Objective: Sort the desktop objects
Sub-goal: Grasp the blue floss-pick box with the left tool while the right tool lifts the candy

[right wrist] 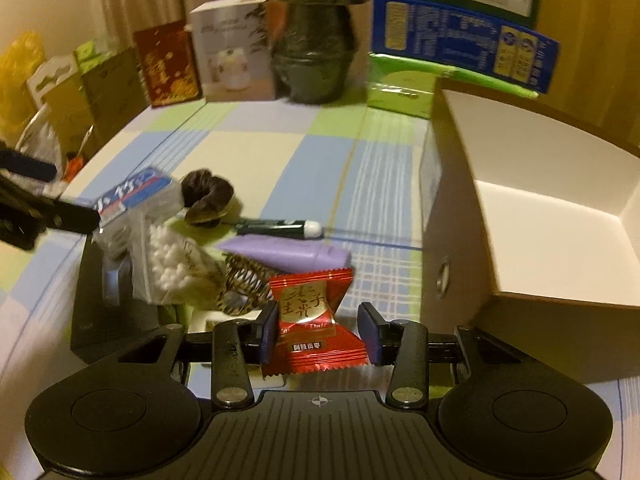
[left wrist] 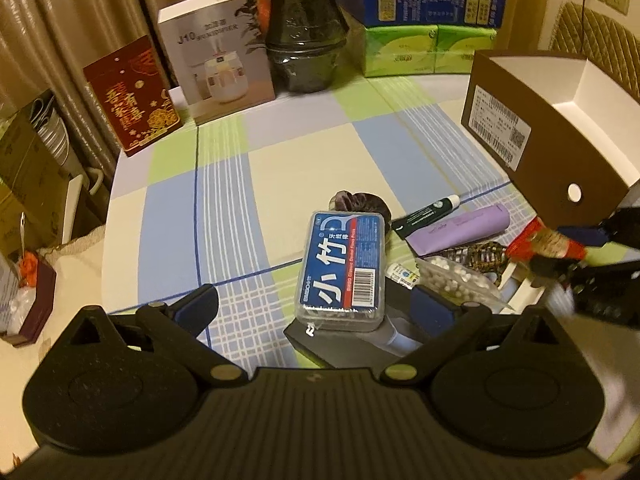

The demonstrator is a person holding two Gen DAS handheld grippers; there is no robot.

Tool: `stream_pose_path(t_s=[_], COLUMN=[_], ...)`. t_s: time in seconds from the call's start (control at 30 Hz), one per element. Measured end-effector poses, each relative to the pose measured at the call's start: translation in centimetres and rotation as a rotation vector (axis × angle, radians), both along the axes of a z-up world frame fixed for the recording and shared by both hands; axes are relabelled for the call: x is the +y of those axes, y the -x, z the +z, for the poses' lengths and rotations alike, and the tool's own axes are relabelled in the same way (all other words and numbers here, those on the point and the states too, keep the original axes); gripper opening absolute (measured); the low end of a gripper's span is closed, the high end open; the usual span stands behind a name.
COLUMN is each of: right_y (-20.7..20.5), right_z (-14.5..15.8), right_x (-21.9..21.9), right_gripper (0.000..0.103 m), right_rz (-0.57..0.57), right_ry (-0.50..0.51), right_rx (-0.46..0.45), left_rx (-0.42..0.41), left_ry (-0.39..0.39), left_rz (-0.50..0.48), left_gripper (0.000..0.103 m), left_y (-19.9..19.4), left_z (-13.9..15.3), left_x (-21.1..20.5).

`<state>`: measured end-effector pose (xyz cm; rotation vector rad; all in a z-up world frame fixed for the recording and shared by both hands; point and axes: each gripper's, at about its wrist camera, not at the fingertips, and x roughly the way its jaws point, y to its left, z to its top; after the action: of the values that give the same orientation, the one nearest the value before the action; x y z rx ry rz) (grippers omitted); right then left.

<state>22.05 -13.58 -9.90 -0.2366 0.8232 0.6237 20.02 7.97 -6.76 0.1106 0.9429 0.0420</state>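
Red candy packet point(right wrist: 316, 322) sits between the right gripper's point(right wrist: 318, 332) blue pads, left pad touching, right pad just clear. Open brown box point(right wrist: 532, 184) right of it. Left gripper point(left wrist: 316, 308) gapes wide around the blue floss-pick box point(left wrist: 344, 268), untouched.

Both handheld grippers share one build. The left gripper point(left wrist: 316, 304) has a matte black ribbed body, two round black housings with circular recesses, black link arms pinned by brass-coloured round screws, and blue pads. The right gripper point(right wrist: 318, 332) adds a small white crosshair mark on its ribbed top.
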Motion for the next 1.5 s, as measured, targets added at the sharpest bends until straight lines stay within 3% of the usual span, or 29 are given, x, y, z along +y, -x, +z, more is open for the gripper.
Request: stream_pose_path(t_s=[0.33,0.53,0.6,0.7,1.0,1.5], right_y=[0.4,0.8,0.9,1.2,1.5,2.2], right_z=[1.3,2.0,2.3,2.5,3.2,6.1], right_x=[-1.8,-2.7,-3.1,-3.5,-4.0,-6.0], right_gripper=[0.04,0.04,0.04,0.04,0.04,0.04], right_rz=[-0.077,-0.104,-0.11,-0.116,-0.095,-0.03], right_ry=[-0.042,-0.059,-0.067,-0.075,-0.101,-0.178], right_rx=[0.018,0.017,0.019,0.019,0.023,-0.007], left_rx=[0.038,0.052,0.059,0.057,0.02,-0.064], left_ry=[-0.022,-0.04,-0.038,-0.013,-0.053,-0.024], left_rz=[-0.071,-0.099,-0.109,-0.13,-0.152,-0.104], left_gripper=[0.097,0.089,0.071,0.054,0.053,0.053], left_y=[-3.1,-4.4,-4.6,-4.5,-3.5,0.5], left_z=[-2.1,-3.3,-3.6,-3.6,-2.5,3.3], left_x=[-0.4,-1.0,-1.1,-1.1,-1.9,-4.2])
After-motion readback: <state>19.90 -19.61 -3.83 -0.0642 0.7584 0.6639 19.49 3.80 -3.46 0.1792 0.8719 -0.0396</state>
